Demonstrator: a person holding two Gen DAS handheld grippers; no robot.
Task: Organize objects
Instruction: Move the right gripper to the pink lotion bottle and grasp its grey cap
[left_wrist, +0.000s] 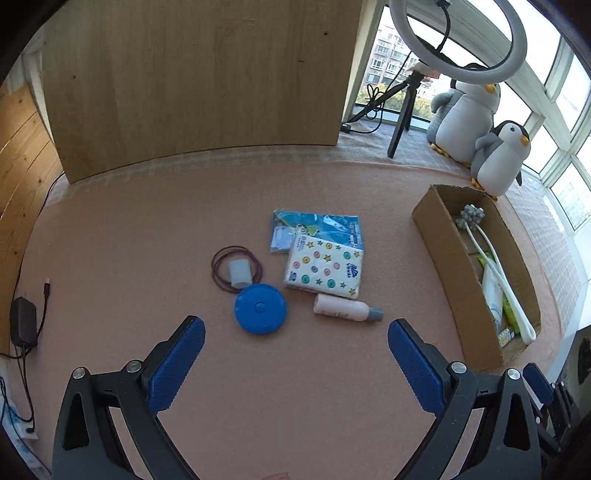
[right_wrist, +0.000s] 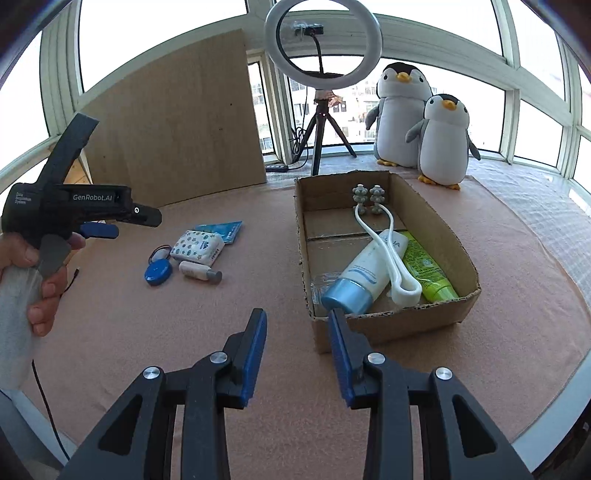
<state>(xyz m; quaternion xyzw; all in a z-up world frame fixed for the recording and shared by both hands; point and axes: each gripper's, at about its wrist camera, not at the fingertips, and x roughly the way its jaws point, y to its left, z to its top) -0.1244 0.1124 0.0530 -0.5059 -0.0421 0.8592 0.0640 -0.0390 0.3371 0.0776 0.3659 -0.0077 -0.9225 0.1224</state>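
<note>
My left gripper (left_wrist: 295, 326) stands wide open over the pink mat with nothing between its fingers. Just beyond it lie a blue round disc (left_wrist: 260, 309), a pink bottle (left_wrist: 347, 310) on its side, a patterned tissue pack (left_wrist: 325, 271), a blue packet (left_wrist: 317, 229) and a small white cup on purple hair ties (left_wrist: 236, 273). My right gripper (right_wrist: 297, 321) is open with a narrow, empty gap, by the near left corner of the cardboard box (right_wrist: 391, 328). The box holds a white tube with a blue cap (right_wrist: 365, 273), a green tube (right_wrist: 428, 269) and a white roller massager (right_wrist: 376, 236).
A wooden board (left_wrist: 199, 81) stands at the back of the mat. Two plush penguins (right_wrist: 421, 122) and a ring light on a tripod (right_wrist: 325, 48) are behind the box, by the windows. A charger and cables (left_wrist: 24, 325) lie at the mat's left edge.
</note>
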